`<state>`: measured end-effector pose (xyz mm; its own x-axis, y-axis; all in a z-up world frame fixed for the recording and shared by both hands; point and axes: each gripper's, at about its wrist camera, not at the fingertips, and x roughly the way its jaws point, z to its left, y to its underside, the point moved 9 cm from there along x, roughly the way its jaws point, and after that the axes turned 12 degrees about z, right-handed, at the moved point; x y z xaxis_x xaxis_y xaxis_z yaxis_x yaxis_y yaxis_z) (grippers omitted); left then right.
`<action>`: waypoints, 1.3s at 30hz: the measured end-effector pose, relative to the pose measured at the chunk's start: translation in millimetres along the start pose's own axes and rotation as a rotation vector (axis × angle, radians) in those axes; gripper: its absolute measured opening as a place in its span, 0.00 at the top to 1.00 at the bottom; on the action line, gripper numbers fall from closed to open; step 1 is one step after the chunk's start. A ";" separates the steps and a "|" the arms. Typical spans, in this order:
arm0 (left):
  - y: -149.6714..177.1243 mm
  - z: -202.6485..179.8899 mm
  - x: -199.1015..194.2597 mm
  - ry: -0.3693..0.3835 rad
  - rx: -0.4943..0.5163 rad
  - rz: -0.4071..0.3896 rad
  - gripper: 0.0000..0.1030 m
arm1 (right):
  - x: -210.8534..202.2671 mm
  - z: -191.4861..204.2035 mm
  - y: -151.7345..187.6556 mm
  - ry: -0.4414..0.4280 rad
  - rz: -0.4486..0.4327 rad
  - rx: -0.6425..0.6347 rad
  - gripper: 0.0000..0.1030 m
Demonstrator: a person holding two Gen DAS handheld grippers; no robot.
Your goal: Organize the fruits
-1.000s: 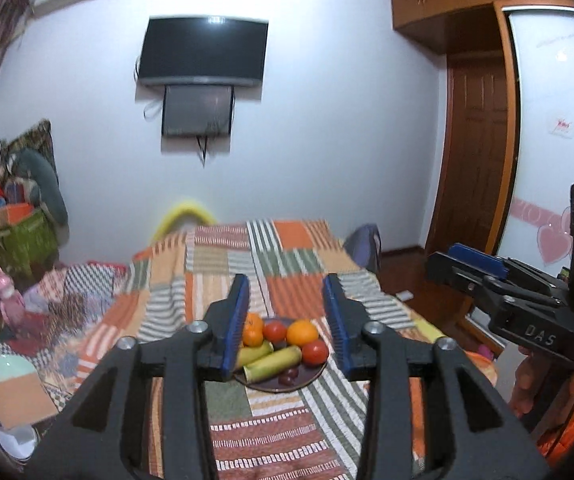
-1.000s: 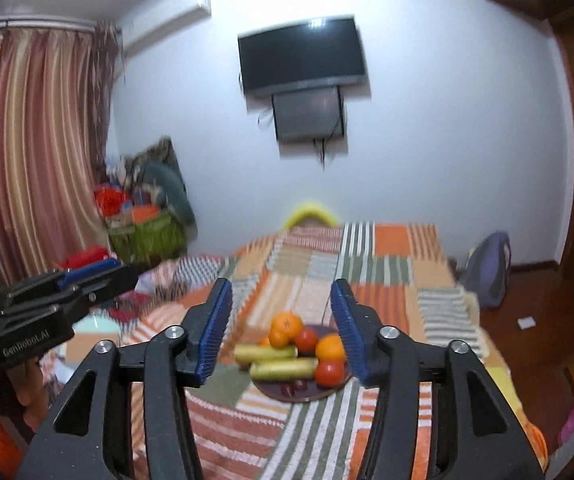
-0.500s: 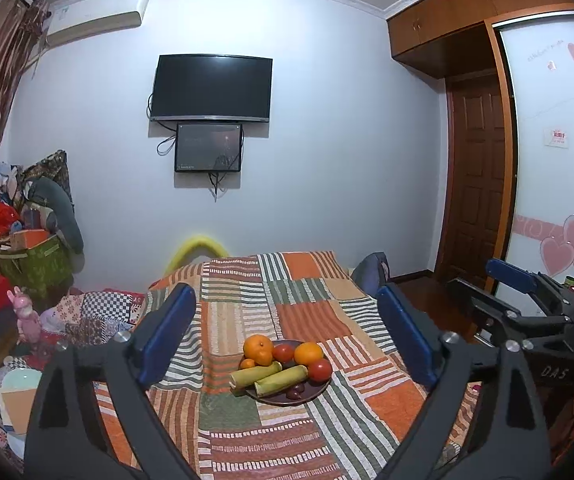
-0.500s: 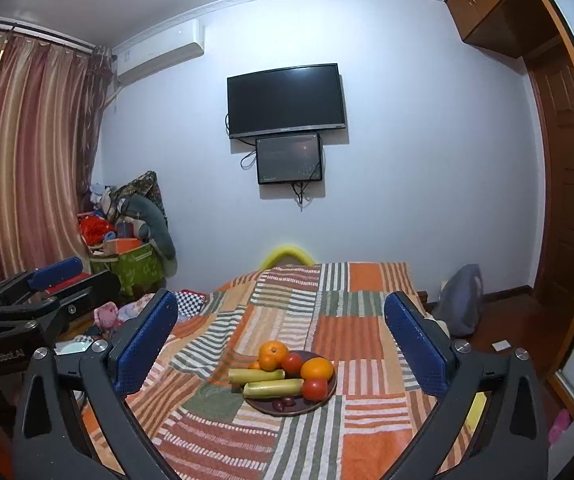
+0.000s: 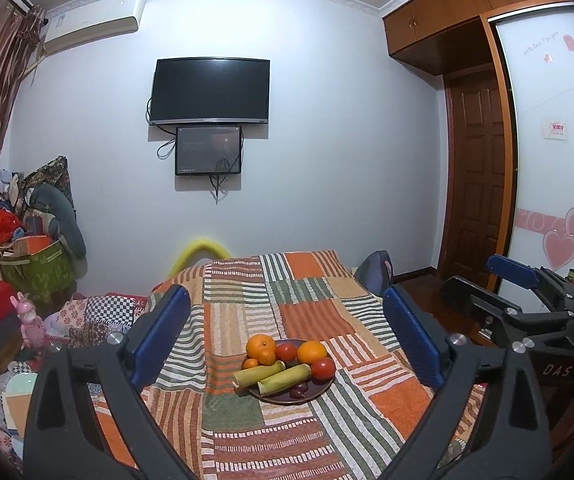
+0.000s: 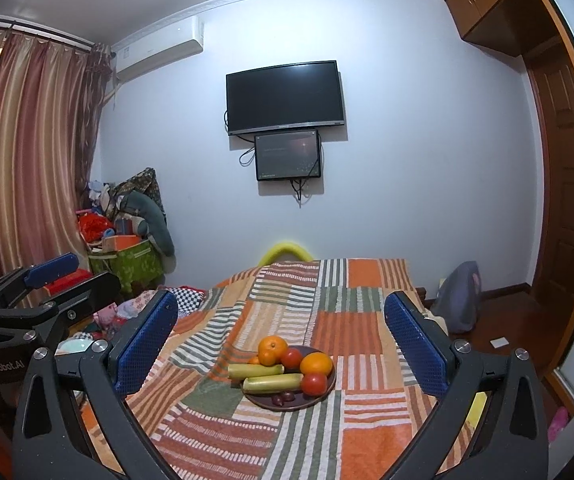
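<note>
The left tongs and the right tongs both stood released, their blue pads spread wide with nothing between them. A second earlier each pair had been drawn in narrow, framing the fruit closely; the jaws had just been opening, and by now they bracketed a broad stretch of the patchwork bedspread.

The task's things sat together on a dark round plate resting on the bed, ahead of both tongs and well clear of them. On it lay two oranges — one at the back left, one at the back right — with a red tomato between them and a second tomato at the right edge. A small orange fruit, perhaps a tangerine, was tucked at the left. Two pale green-yellow stalk pieces lay side by side across the front, and a few small dark fruits — too small to name — rested at the near rim.

Compared with the earlier frame, the view had also lifted: the air conditioner and ceiling now showed above the wall-mounted television, while the plate and its fruit lay as before. In the left view the right tongs appeared at the right edge; in the right view the left tongs appeared at the left edge.
</note>
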<state>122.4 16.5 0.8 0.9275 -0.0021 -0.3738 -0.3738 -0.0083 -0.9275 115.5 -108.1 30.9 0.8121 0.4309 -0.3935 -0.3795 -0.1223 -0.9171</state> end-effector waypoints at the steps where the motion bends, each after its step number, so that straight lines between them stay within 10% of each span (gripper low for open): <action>1: 0.3 0.5 0.3 0.001 -0.002 0.002 0.04 | 0.0 0.0 0.0 0.000 0.000 0.000 0.00; 39: 4.6 -1.1 5.4 0.024 -0.031 0.023 0.00 | -4.2 0.8 -1.3 0.009 0.010 -0.006 0.00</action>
<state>125.7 15.4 -5.5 0.9186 -0.0264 -0.3943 -0.3951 -0.0390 -0.9178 112.2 -109.1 33.8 0.8120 0.4218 -0.4034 -0.3851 -0.1321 -0.9134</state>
